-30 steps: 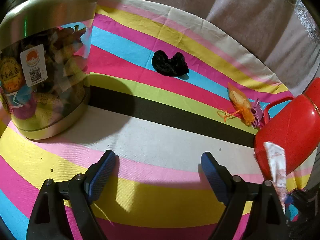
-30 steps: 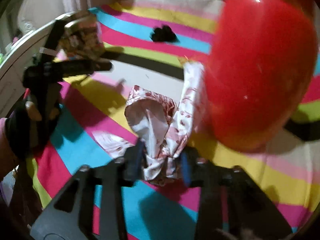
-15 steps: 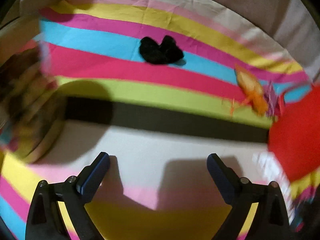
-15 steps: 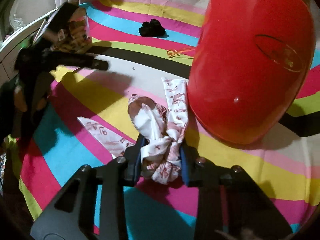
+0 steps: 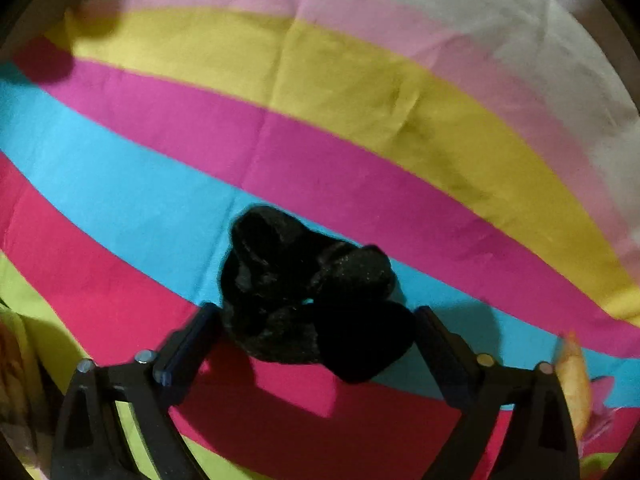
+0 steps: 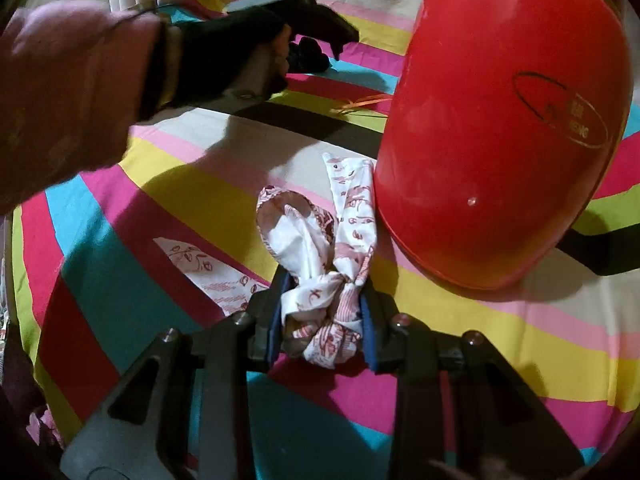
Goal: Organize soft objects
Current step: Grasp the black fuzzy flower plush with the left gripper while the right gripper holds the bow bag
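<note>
Moved my left gripper, spread wide, astride the fluffy black velvet scrunchie; soft, squashy, pinch mid-bunch; right gripper clenches knotted red-patterned white cloth.

Scrunchie on tablecloth; knotted cloth beside helmet.

Left gripper has reached the black soft thing

From above the white and pink stripes, the left gripper has travelled forward to the black fabric bundle, which now sits between its spread fingers; the jar has left its view
</note>
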Demonstrator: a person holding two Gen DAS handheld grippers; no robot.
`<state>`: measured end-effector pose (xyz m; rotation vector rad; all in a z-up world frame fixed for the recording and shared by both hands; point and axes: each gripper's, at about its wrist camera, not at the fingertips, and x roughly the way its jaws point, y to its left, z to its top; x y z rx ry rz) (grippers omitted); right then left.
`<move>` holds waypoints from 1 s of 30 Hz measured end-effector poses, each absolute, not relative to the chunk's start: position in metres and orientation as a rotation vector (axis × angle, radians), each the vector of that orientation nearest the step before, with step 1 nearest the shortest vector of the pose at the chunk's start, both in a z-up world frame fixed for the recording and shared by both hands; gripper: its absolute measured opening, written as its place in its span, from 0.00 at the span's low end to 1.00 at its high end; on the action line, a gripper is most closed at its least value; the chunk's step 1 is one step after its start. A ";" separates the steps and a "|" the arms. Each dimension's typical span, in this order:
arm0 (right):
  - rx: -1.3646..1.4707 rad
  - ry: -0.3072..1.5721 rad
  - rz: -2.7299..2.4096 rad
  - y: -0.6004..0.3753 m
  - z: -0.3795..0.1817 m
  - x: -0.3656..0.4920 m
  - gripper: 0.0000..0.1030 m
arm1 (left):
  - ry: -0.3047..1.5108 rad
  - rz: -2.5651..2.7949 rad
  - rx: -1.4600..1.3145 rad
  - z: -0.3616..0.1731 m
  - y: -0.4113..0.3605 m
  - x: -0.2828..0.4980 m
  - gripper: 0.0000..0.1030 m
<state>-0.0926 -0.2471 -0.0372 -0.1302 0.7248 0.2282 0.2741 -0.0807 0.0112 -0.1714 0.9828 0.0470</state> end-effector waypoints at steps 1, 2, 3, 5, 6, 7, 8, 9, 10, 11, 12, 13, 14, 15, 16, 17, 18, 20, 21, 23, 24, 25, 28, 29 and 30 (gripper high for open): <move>-0.122 0.725 0.233 -0.250 -0.037 -0.092 0.35 | 0.967 0.037 -0.170 0.013 -0.082 0.265 0.60; -0.117 0.726 0.234 -0.250 -0.037 -0.091 0.35 | 0.956 -0.033 -0.197 0.015 -0.081 0.247 0.23; -0.118 0.726 0.234 -0.251 -0.036 -0.091 0.35 | 0.951 -0.115 -0.242 0.016 -0.079 0.231 0.20; -0.119 0.726 0.234 -0.251 -0.036 -0.091 0.35 | 0.901 -0.174 -0.256 0.022 -0.071 0.184 0.20; -0.118 0.726 0.235 -0.252 -0.036 -0.091 0.35 | 0.869 -0.216 -0.229 0.027 -0.067 0.156 0.20; -0.118 0.726 0.235 -0.252 -0.036 -0.091 0.35 | 0.840 -0.235 -0.196 0.030 -0.064 0.133 0.20; -0.121 0.726 0.233 -0.252 -0.036 -0.091 0.35 | 0.816 -0.245 -0.151 0.034 -0.058 0.105 0.20; -0.123 0.726 0.232 -0.252 -0.036 -0.091 0.35 | 0.805 -0.259 -0.137 0.036 -0.052 0.083 0.20; -0.124 0.726 0.232 -0.252 -0.036 -0.091 0.35 | 0.800 -0.273 -0.135 0.040 -0.046 0.065 0.20; -0.123 0.726 0.233 -0.252 -0.036 -0.091 0.35 | 0.797 -0.284 -0.126 0.043 -0.039 0.043 0.19; -0.124 0.727 0.232 -0.252 -0.036 -0.091 0.35 | 0.794 -0.289 -0.110 0.046 -0.035 0.025 0.19; -0.126 0.726 0.231 -0.251 -0.036 -0.091 0.35 | 0.794 -0.288 -0.095 0.049 -0.034 0.011 0.19; -0.129 0.726 0.230 -0.250 -0.036 -0.092 0.35 | 0.798 -0.283 -0.080 0.049 -0.031 -0.004 0.19; -0.129 0.726 0.230 -0.250 -0.036 -0.092 0.35 | 0.807 -0.278 -0.065 0.047 -0.027 -0.018 0.19; -0.128 0.726 0.231 -0.250 -0.036 -0.092 0.35 | 0.815 -0.272 -0.057 0.046 -0.025 -0.025 0.19; -0.124 0.727 0.234 -0.250 -0.036 -0.092 0.35 | 0.824 -0.262 -0.055 0.044 -0.020 -0.037 0.19; -0.121 0.727 0.236 -0.250 -0.036 -0.092 0.35 | 0.830 -0.257 -0.060 0.042 -0.018 -0.045 0.20; -0.120 0.727 0.237 -0.251 -0.035 -0.091 0.35 | 0.841 -0.242 -0.074 0.039 -0.013 -0.062 0.20; -0.121 0.727 0.237 -0.251 -0.035 -0.091 0.35 | 0.841 -0.233 -0.077 0.039 -0.012 -0.070 0.20; -0.119 0.728 0.238 -0.251 -0.035 -0.091 0.35 | 0.841 -0.228 -0.105 0.037 -0.008 -0.087 0.20; -0.117 0.728 0.239 -0.251 -0.035 -0.091 0.35 | 0.843 -0.231 -0.120 0.035 -0.008 -0.092 0.20; -0.116 0.728 0.239 -0.251 -0.036 -0.090 0.35 | 0.842 -0.233 -0.126 0.035 -0.009 -0.098 0.20; -0.118 0.727 0.236 -0.252 -0.036 -0.089 0.35 | 0.843 -0.247 -0.109 0.034 -0.011 -0.108 0.20; -0.120 0.727 0.230 -0.253 -0.036 -0.089 0.34 | 0.842 -0.250 -0.102 0.035 -0.012 -0.110 0.20; -0.121 0.726 0.226 -0.253 -0.036 -0.089 0.34 | 0.842 -0.250 -0.096 0.035 -0.012 -0.113 0.20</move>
